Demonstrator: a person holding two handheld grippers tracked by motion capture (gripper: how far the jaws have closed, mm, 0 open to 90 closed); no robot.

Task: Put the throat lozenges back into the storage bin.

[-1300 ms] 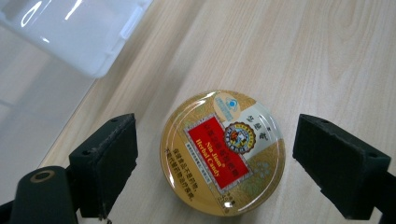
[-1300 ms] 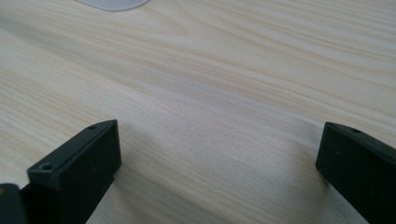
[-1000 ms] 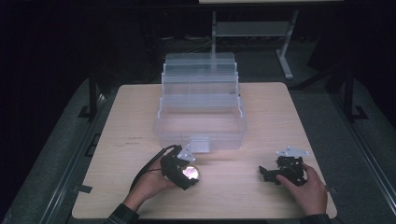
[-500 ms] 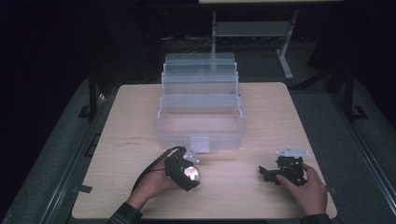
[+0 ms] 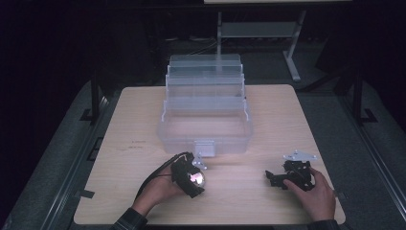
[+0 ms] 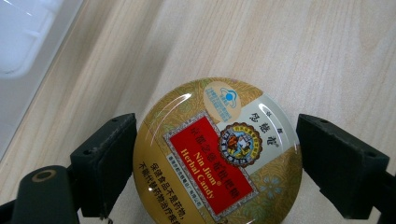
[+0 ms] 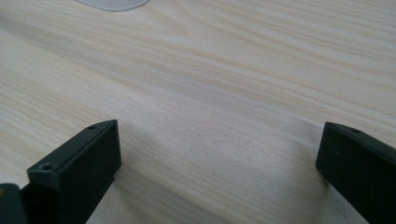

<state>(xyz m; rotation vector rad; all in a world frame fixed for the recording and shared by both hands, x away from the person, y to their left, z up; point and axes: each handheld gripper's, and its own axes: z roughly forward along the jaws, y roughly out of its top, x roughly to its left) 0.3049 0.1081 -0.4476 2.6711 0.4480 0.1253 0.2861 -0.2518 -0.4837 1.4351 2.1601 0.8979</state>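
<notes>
There is one table [image 5: 143, 143], a pale wooden one. On it stands one clear plastic box [image 5: 206, 129], at the far middle, opened up in stepped tiers; three tiers can be made out above its one deep bottom tub, and one latch [image 5: 204, 148] hangs on its near wall. There is one round candy tin [image 6: 217, 154], gold with a red label, at the near left. Two grippers are there, the left gripper [image 5: 191, 178] and the right gripper [image 5: 280, 178], each with two black jaws. Two hands hold them, one apiece.
</notes>
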